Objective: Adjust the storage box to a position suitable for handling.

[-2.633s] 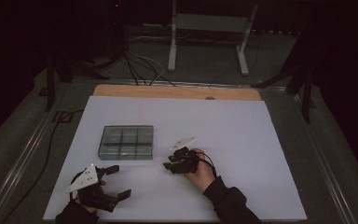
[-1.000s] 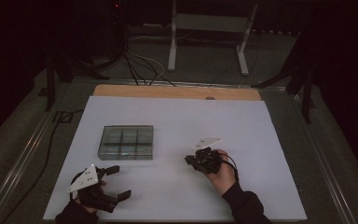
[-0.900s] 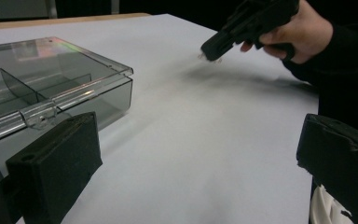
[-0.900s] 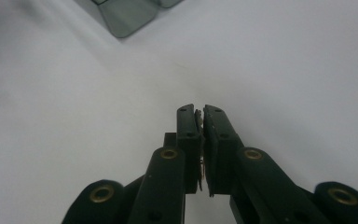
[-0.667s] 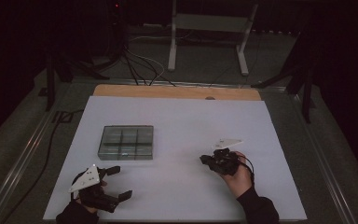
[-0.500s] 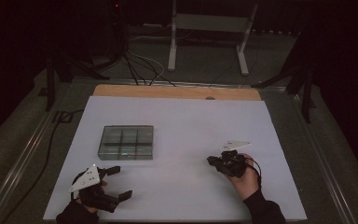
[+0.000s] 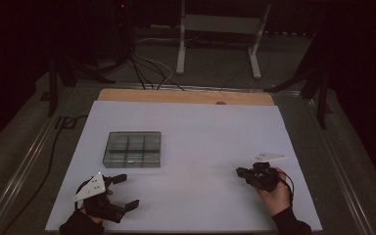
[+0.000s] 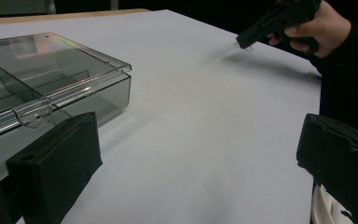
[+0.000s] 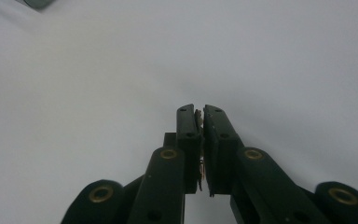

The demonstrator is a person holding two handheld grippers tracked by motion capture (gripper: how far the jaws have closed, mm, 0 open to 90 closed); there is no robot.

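Note:
A clear smoky plastic box (image 7: pixel 132 149) with several compartments lies closed on the white sheet (image 7: pixel 200 132), left of centre; it is close on the left in the left gripper view (image 8: pixel 51 70). My left gripper (image 7: pixel 126 192) rests open near the front left corner, nothing between its pads (image 8: pixel 196 140). My right gripper (image 7: pixel 240 172) is near the sheet's right side, pointing left, just above the surface (image 8: pixel 249 39). Its jaws are shut (image 9: pixel 200 112) on a thin sliver (image 9: pixel 199 122) seen edge-on; I cannot tell what it is.
A wooden strip (image 7: pixel 186 96) borders the sheet's far edge. Beyond it, cables (image 7: pixel 142 68) and a white stand (image 7: pixel 218 39) sit on the dark floor. A metal rail (image 7: pixel 24 166) runs along the table's left side.
My right hand has carried its shut gripper rightward across the sheet, from near the box toward the right edge. The left gripper and the box have stayed put.

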